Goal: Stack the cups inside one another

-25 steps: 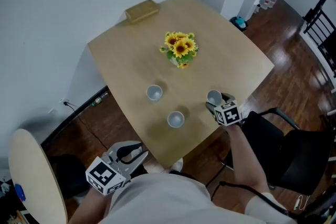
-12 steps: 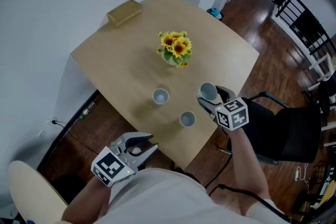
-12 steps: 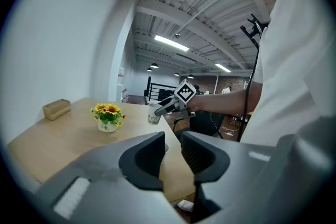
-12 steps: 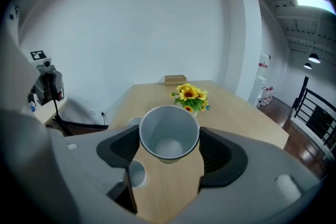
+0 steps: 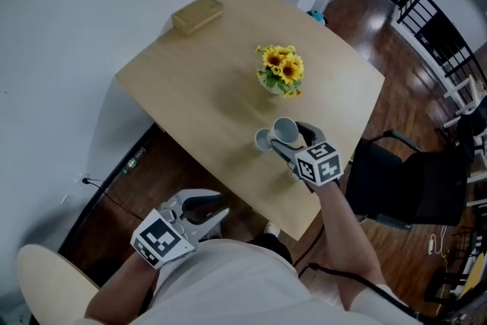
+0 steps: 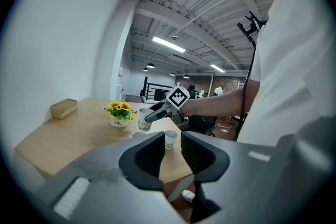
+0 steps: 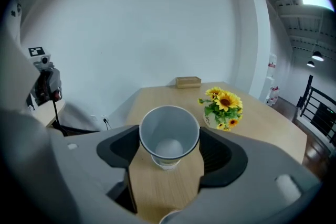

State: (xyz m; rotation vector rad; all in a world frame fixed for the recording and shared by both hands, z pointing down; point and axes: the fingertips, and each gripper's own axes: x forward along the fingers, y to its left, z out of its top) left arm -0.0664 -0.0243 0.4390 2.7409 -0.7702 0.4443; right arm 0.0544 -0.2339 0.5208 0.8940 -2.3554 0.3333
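My right hand-held gripper (image 5: 295,142) clamps a pale grey paper cup (image 7: 169,131) mouth up just above a matching cup (image 5: 262,138) on the wooden bench (image 5: 198,87), lined up for nesting, while my left hand-held gripper (image 6: 170,157) waits open, empty, off the bench.

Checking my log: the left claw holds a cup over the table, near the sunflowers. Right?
Not quite: it is the right claw that holds the cup over the table, near the sunflowers, as the right gripper view shows. The left claw is open and empty.
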